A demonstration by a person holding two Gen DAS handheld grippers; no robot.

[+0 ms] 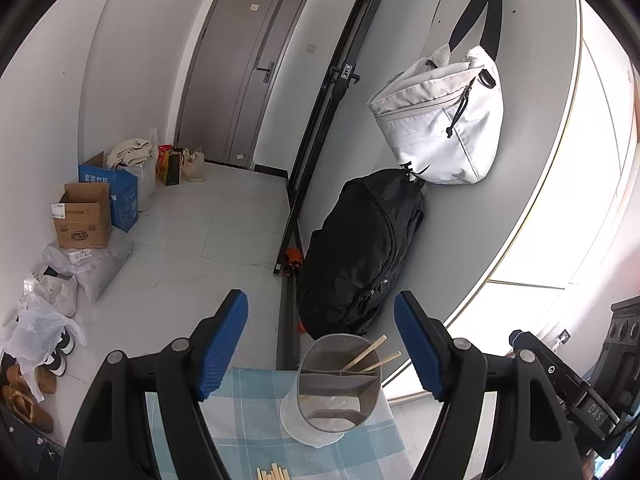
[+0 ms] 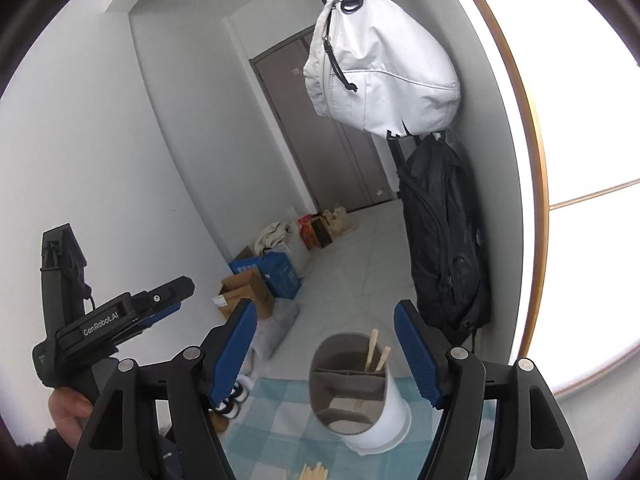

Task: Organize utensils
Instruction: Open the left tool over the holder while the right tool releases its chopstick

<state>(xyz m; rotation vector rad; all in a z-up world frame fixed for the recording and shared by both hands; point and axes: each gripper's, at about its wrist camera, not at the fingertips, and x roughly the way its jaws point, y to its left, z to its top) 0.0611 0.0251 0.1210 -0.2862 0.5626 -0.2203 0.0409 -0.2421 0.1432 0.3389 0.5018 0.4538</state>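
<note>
A white utensil holder (image 1: 334, 394) with grey inner dividers stands on a blue-checked tablecloth (image 1: 240, 420). Two wooden chopsticks (image 1: 370, 356) lean in its far compartment. Several more wooden chopsticks (image 1: 274, 473) lie on the cloth at the bottom edge. My left gripper (image 1: 320, 352) is open and empty, held above and just before the holder. In the right wrist view the holder (image 2: 360, 392) with its chopsticks (image 2: 376, 354) stands between my open, empty right gripper's (image 2: 325, 354) fingers, below them. Loose chopsticks (image 2: 314, 472) lie in front. The left gripper (image 2: 160, 304) shows at left.
The table's far edge is just behind the holder. A black backpack (image 1: 360, 248) and a white bag (image 1: 440, 120) hang on the wall beyond. Cardboard boxes (image 1: 84, 216), plastic bags and shoes (image 1: 28, 396) sit on the floor at left. A grey door (image 1: 240, 72) is at the back.
</note>
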